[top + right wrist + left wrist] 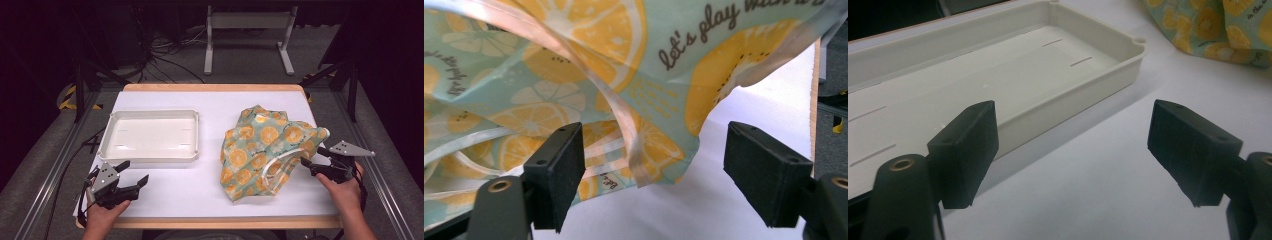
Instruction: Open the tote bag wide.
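Jaws: right gripper [311, 161] parted at the bag's near edge, nothing pinched; left gripper [134, 172] parted over bare table.
Bag: orange-slice printed bag [265, 150] lies crumpled on the table's right half, handle strap [624, 115] looping before the right jaws.
Advice: probably best to slide one jaw under the hem before squeezing.
Writing: "let's play with".
Nearby: white tray [150, 137] left of the bag.

Glossy printed bag [265, 150] w/ smooth strap, matt plastic tray [150, 155], wood-edged table [210, 88].
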Demonstrator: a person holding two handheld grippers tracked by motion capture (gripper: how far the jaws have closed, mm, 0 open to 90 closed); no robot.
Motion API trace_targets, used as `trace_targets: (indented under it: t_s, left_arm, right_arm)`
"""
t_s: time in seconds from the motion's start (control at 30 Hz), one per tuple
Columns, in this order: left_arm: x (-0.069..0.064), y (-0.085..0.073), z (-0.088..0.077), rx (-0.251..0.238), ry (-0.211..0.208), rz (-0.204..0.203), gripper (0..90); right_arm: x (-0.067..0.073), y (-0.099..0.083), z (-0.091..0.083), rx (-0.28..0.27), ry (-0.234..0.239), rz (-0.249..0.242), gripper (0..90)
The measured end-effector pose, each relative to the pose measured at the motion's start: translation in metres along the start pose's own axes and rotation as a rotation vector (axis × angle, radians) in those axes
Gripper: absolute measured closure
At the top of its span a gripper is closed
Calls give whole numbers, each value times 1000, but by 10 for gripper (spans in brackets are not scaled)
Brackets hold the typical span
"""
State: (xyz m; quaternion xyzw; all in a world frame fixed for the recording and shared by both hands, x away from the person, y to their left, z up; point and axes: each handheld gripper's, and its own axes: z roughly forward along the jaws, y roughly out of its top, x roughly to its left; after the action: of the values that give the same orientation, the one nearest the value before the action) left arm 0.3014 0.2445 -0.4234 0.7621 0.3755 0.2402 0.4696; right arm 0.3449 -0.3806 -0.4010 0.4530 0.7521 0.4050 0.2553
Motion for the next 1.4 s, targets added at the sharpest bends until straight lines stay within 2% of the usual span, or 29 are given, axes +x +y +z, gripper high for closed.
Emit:
trace_targets:
  t_s: [0.1, 0.17, 0.23, 0.27, 0.3, 0.4, 0.47, 0.53, 0.87, 1.03, 1.1, 1.23, 1.4]
  left_arm:
    - [0, 0, 0, -1, -2, -3, 209]
    - [-1, 0, 0, -1, -5, -5, 207]
    - [-1, 1, 0, 2, -5, 9, 206]
    - [-2, 0, 0, 6, -1, 5, 207]
    - [-3, 0, 0, 7, 1, 5, 208]
    - [-1, 0, 1, 7, 4, 8, 208]
    - [-1, 0, 0, 5, 5, 2, 208]
    - [-1, 0, 1, 5, 7, 1, 209]
    - [0, 1, 3, 10, 9, -7, 211]
    - [2, 1, 3, 11, 17, -9, 211]
    - [1, 1, 3, 10, 15, -7, 209]
    - [0, 3, 4, 12, 11, -3, 206]
    - [-1, 5, 6, 19, 0, -14, 205]
  right_arm:
    - [-1, 0, 1, 2, 4, 0, 256]
    - [-3, -1, 3, 22, 16, 8, 283]
    - [-5, -2, 5, 39, 33, 4, 374]
    - [-5, -3, 5, 49, 44, -2, 450]
    - [-5, -3, 4, 45, 40, -19, 562]
    - [-3, -3, 1, 32, 36, -39, 736]
    - [-3, -2, -2, 21, 34, -46, 820]
    - [-2, -1, -6, 8, 39, -47, 865]
    - [6, 8, -22, -31, 60, -77, 888]
    - [9, 17, -35, -84, 84, -94, 888]
    - [10, 19, -37, -93, 84, -100, 888]
    - [13, 30, -47, -144, 86, -128, 888]
    - [14, 37, -53, -193, 117, -130, 888]
